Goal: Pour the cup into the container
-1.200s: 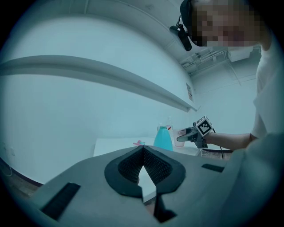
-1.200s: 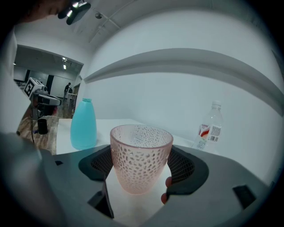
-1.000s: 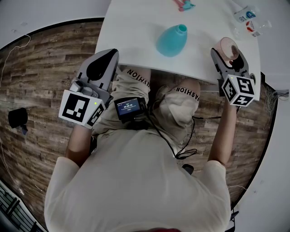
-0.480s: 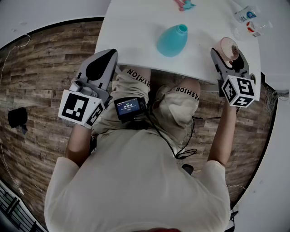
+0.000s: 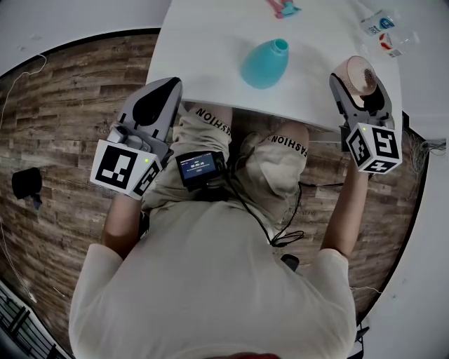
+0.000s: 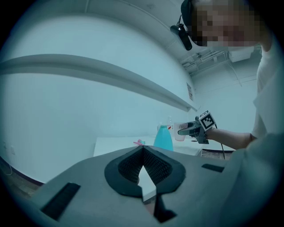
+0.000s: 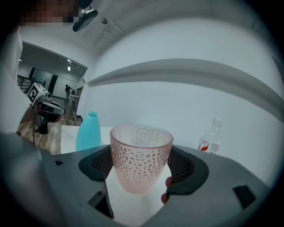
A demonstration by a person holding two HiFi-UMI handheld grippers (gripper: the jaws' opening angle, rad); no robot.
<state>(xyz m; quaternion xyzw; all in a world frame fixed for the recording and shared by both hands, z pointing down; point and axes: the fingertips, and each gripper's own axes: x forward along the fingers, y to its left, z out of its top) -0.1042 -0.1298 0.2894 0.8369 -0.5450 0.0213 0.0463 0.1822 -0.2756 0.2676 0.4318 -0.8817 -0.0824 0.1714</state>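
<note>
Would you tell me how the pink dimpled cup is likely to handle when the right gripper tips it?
The cup looks translucent and thin-walled, so it is probably light and stiff, perhaps brittle. Its dimpled wall should give the fingers of the right gripper some bite. It narrows toward the base, so a hard squeeze might nudge it upward.

The worktop (image 5: 203, 49) is spread across the upper middle of the head view. The container (image 5: 265, 63) is set on it at upper centre, with a small item (image 5: 284, 8) behind it at the top edge. At upper right, the cup (image 5: 359, 69) is held between the jaws of the right gripper (image 5: 356, 83), and a bottle (image 5: 382, 24) is seen beyond it in the corner. The left gripper (image 5: 167, 87) is placed at middle left, at the worktop's near edge.
</note>
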